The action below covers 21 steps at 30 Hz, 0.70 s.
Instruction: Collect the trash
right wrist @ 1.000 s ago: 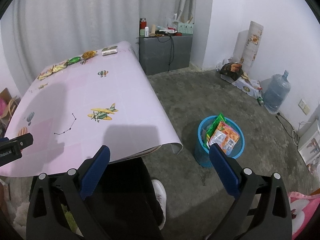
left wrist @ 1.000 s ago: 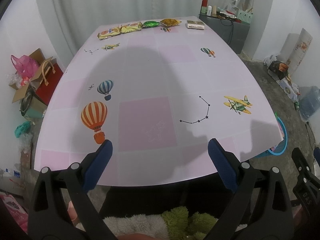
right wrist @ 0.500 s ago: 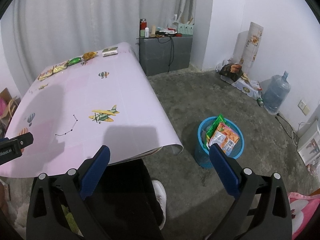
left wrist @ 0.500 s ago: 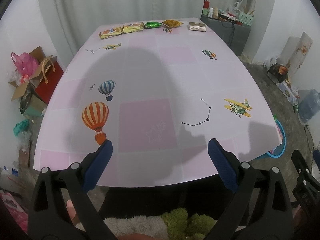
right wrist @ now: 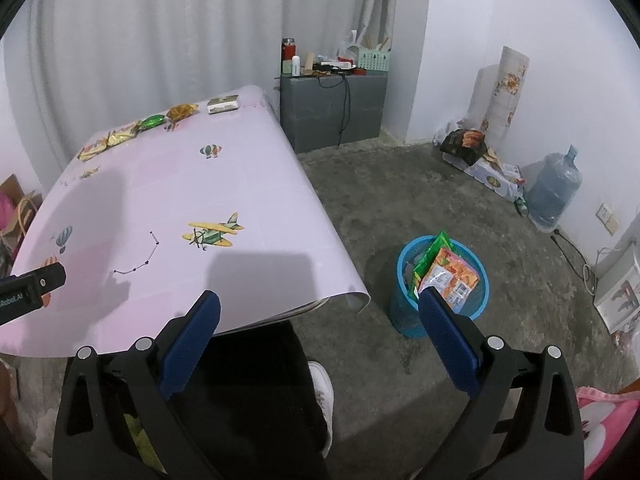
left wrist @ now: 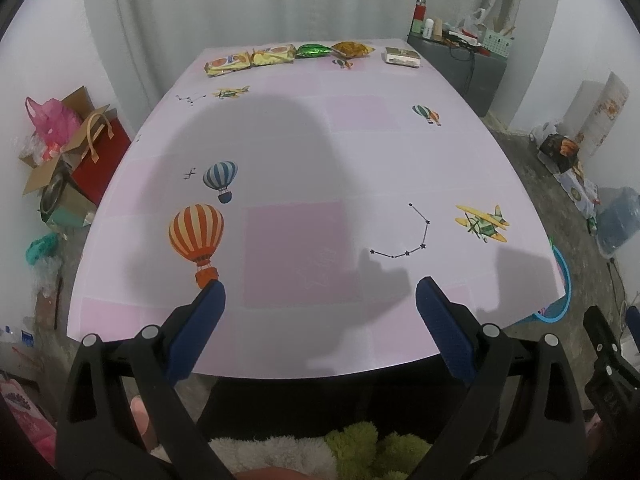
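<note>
Several snack wrappers lie in a row at the table's far edge: an orange-and-yellow packet (left wrist: 227, 63), a yellow packet (left wrist: 274, 54), a green wrapper (left wrist: 314, 50), a brown-yellow wrapper (left wrist: 352, 49) and a white box (left wrist: 401, 56). The same row appears in the right wrist view, with the green wrapper (right wrist: 153, 121) and the white box (right wrist: 223, 105). A blue bin (right wrist: 442, 292) on the floor right of the table holds snack bags (right wrist: 448, 276). My left gripper (left wrist: 320, 304) hangs open over the table's near edge. My right gripper (right wrist: 318, 312) is open and empty between table and bin.
The pink tablecloth table (left wrist: 320, 160) carries balloon and plane prints. Boxes and bags (left wrist: 68, 156) crowd the floor to the left. A grey cabinet (right wrist: 332, 108) stands at the back, a water jug (right wrist: 554, 192) by the right wall. A person's white shoe (right wrist: 322, 388) is below.
Both views have shifted very slightly; the table appears a touch farther in the left wrist view. Both grippers stay open and empty.
</note>
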Tool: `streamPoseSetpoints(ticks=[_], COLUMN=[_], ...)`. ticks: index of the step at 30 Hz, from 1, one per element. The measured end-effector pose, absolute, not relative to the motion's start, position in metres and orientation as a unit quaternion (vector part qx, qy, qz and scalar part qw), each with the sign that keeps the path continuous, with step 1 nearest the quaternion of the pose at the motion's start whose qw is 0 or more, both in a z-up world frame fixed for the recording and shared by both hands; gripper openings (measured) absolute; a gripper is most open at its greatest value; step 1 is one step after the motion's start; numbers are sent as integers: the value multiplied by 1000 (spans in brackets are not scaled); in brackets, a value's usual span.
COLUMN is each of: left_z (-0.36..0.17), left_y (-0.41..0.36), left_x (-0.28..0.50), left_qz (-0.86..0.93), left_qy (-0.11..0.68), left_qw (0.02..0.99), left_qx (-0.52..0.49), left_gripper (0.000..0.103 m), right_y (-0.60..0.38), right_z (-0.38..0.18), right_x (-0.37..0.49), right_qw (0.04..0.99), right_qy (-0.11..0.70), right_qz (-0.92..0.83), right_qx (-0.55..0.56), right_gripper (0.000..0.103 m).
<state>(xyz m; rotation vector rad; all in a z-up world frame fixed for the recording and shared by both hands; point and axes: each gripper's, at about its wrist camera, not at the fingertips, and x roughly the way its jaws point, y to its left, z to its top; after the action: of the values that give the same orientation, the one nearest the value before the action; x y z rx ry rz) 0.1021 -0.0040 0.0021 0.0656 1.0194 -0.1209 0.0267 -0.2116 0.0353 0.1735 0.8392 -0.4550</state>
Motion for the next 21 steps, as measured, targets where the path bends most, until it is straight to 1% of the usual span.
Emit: streamPoseSetpoints(ticks=[21], left_z=[6], left_y=[-6], left_x=[99], left_qz=[-57], left_qy=[483], left_qw=[873], left_qx=[38], left_gripper=[92], right_y=[-215], right_z=[39], right_x=[23], right_qw=[888], right_qy=[396], right_qz=[-216], right_qx=[83], right_gripper=[96])
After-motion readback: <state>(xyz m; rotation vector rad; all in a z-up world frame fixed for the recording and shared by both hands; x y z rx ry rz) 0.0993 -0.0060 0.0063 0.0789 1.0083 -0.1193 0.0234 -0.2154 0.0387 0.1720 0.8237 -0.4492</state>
